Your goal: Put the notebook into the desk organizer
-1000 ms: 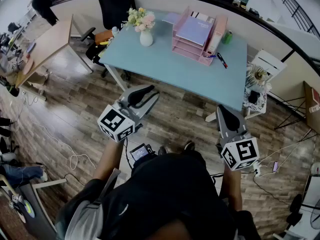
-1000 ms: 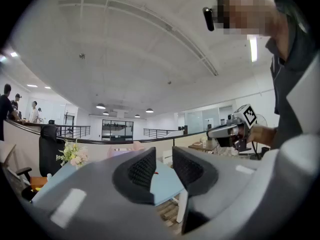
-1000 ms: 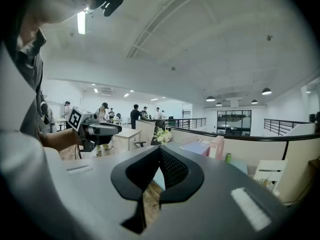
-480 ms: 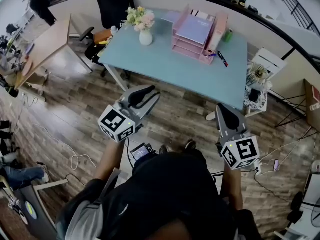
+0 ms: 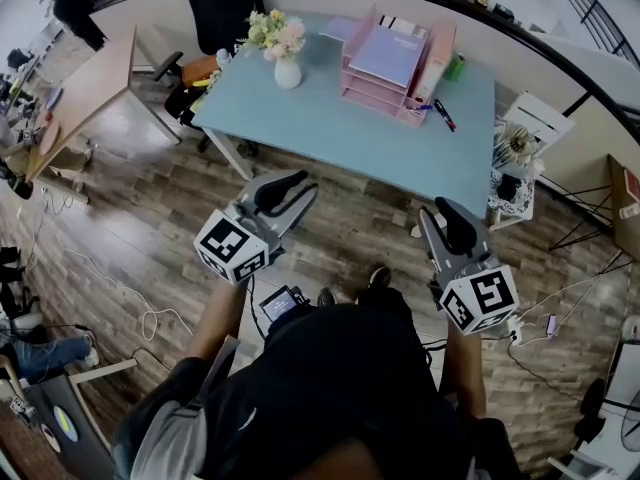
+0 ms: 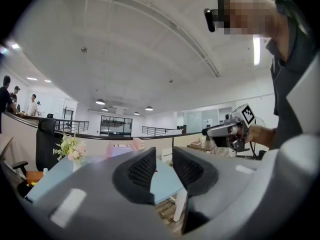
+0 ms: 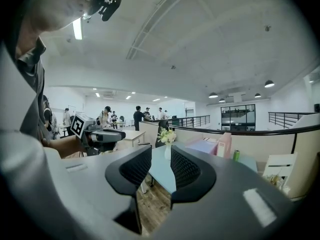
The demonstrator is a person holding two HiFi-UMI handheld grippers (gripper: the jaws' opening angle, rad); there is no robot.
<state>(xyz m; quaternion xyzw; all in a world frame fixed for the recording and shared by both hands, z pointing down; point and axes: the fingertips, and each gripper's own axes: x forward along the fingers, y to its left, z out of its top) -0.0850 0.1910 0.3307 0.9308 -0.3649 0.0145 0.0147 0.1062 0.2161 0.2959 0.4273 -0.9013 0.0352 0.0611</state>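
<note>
A lavender notebook lies flat on the top tray of the pink desk organizer at the back of the light blue table. I stand on the wooden floor, well short of the table. My left gripper is held in the air, pointing at the table, its jaws a little apart with nothing between them. My right gripper is also held in the air and its jaws are opening on nothing. The organizer shows small and far off in the right gripper view.
A white vase of flowers stands at the table's left end. Pens and a green bottle lie beside the organizer. A black chair, a wooden table and a white stool flank the table. Cables trail on the floor.
The right gripper's jaws have parted from shut and it has shifted slightly left. The left gripper has barely moved.
</note>
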